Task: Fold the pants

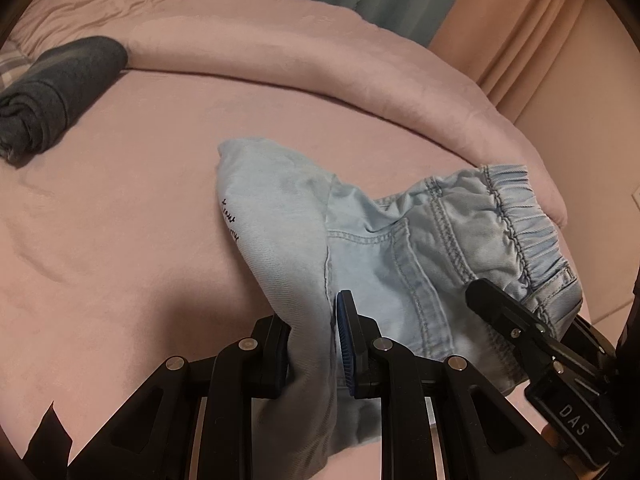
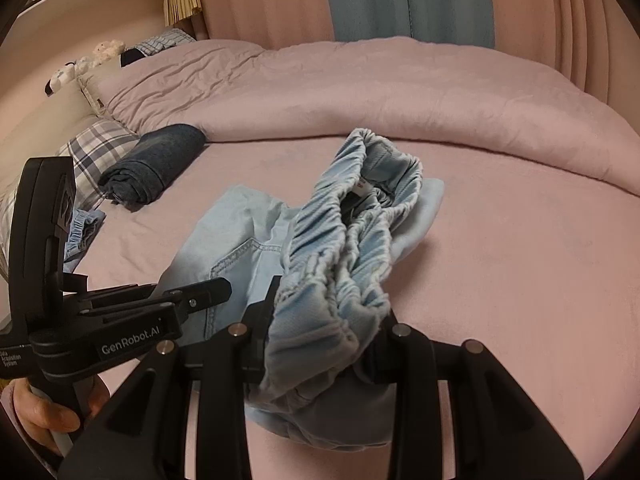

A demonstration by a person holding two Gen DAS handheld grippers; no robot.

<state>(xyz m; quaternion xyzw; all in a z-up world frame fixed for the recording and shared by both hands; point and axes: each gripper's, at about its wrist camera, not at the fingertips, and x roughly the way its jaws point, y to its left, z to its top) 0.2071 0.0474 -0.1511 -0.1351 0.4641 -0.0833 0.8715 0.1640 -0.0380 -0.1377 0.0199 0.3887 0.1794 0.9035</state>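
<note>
Light blue denim pants are lifted a little over the pink bed sheet, partly folded. My left gripper is shut on a fold of leg fabric near the seam. The elastic waistband is pinched by my right gripper at the right edge. In the right wrist view the bunched waistband is clamped in my right gripper, and its right finger is hidden by cloth. My left gripper reaches in from the left onto the pants, held by a hand.
A dark rolled garment lies on the sheet at the far left, next to a plaid pillow. Another light blue garment lies by the pillow. A pink duvet is heaped along the back. Curtains hang behind the bed.
</note>
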